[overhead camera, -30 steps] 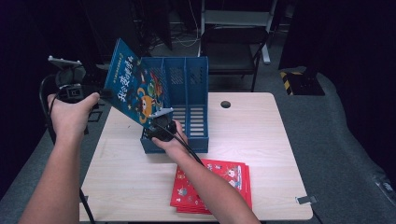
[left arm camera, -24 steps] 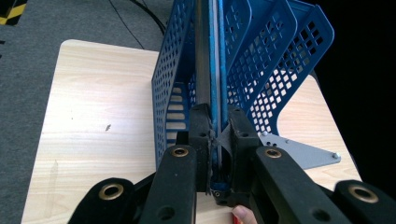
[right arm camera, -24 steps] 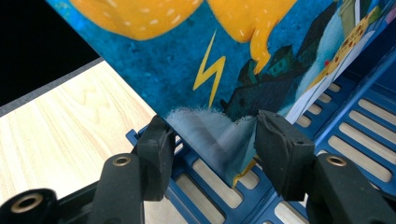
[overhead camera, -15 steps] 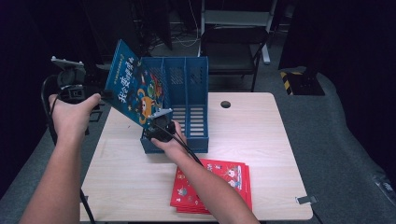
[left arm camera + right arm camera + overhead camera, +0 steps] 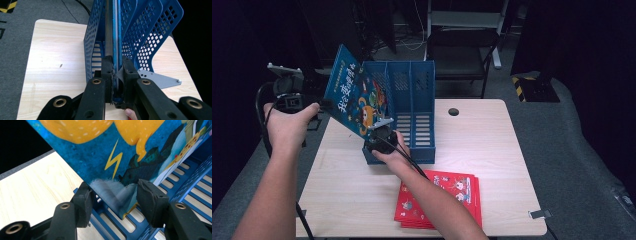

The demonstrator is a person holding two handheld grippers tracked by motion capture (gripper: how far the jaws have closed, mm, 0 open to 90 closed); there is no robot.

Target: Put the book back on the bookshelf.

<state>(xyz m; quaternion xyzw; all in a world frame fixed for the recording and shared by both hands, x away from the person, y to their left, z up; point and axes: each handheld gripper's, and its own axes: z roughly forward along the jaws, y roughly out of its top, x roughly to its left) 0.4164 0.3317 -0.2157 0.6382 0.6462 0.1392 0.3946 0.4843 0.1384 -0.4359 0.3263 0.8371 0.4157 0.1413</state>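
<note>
A blue picture book [image 5: 354, 100] stands tilted, its lower corner down in the left slot of the blue three-slot file rack [image 5: 419, 95] on the table. My left gripper [image 5: 324, 104], held up at the left, is shut on the book's outer edge; in the left gripper view the thin book [image 5: 115, 37] runs edge-on between the pressed jaws of that gripper [image 5: 117, 72], with the rack [image 5: 147, 32] beyond. My right gripper [image 5: 379, 135] sits at the rack's front left corner. In the right gripper view its jaws [image 5: 113, 195] stand apart, with the book's lower corner [image 5: 105, 150] between them, untouched, over the rack's slotted floor [image 5: 190, 177].
A stack of red books [image 5: 442, 197] lies flat near the front edge of the light wooden table [image 5: 492, 145]. A round cable hole [image 5: 453, 111] sits behind the rack. A dark chair [image 5: 462, 55] stands beyond the far edge.
</note>
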